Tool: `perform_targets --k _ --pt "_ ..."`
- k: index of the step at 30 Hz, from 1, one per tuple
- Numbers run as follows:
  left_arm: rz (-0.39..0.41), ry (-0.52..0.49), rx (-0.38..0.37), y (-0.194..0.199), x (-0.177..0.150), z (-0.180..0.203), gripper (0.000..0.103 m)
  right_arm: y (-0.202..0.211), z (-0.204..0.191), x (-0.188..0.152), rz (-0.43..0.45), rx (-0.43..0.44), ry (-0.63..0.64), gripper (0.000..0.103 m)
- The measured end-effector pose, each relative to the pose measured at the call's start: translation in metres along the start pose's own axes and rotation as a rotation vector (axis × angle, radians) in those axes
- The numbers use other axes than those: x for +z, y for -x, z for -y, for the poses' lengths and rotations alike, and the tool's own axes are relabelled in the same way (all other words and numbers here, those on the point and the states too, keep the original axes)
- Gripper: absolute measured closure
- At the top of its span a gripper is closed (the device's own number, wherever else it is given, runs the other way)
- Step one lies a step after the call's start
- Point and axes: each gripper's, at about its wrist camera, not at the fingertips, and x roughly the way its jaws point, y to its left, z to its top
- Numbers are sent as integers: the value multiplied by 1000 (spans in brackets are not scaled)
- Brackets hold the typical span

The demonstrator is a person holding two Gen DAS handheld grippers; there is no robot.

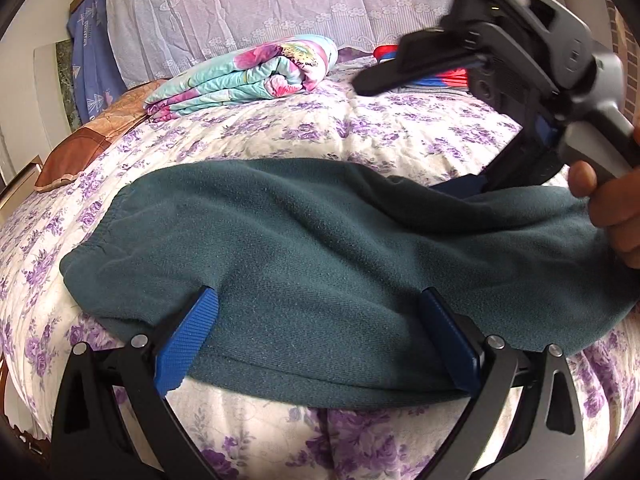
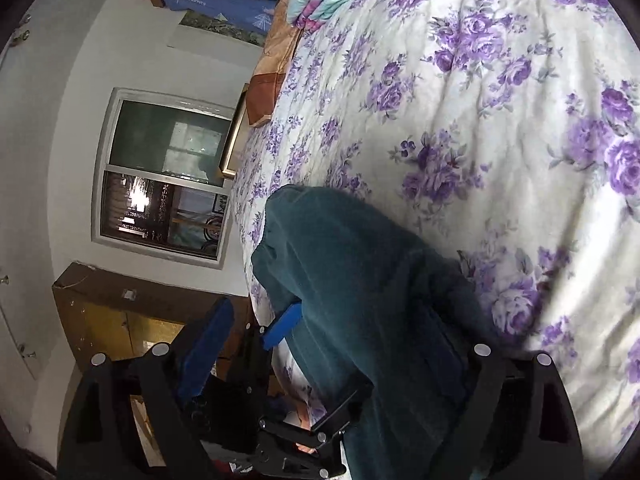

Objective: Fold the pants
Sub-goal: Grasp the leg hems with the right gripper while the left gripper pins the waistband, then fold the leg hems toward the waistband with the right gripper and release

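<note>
Dark teal pants (image 1: 320,248) lie folded across a bed with a purple-flowered quilt (image 1: 400,128). My left gripper (image 1: 320,320) is open, its blue-padded fingers (image 1: 188,336) wide apart over the near edge of the pants. My right gripper shows at the right of the left wrist view (image 1: 460,184), its tips at the far right edge of the pants. In the right wrist view the pants (image 2: 360,272) drape over the right gripper (image 2: 332,344); its left blue finger (image 2: 208,340) is bare, the right one is hidden under cloth. The jaws stand apart.
A folded floral blanket (image 1: 248,76) lies at the head of the bed by a lilac headboard cover (image 1: 280,4). A brown pillow (image 1: 80,152) sits at the left bed edge. A window (image 2: 164,172) and a cardboard box (image 2: 116,312) stand beyond the bed.
</note>
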Motion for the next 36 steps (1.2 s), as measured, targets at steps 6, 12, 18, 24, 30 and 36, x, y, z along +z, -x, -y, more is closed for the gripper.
perform_targets --k 6,12,18,24,30,36 --pt "0 -1 0 0 0 0 5 7 2 -2 59 109 21 9" --pt "3 0 -2 0 0 -1 5 34 1 -17 109 -24 75 13" --pt "7 0 -4 1 0 -2 5 32 23 -11 116 -57 -5 81" --pt "13 4 -11 2 0 -1 5 43 25 -14 192 -78 -28 87" --pt "17 7 -15 3 -1 -2 5 43 32 -10 210 -194 -42 73" --pt "19 7 -16 3 -1 -1 5 32 27 -16 171 -236 16 75"
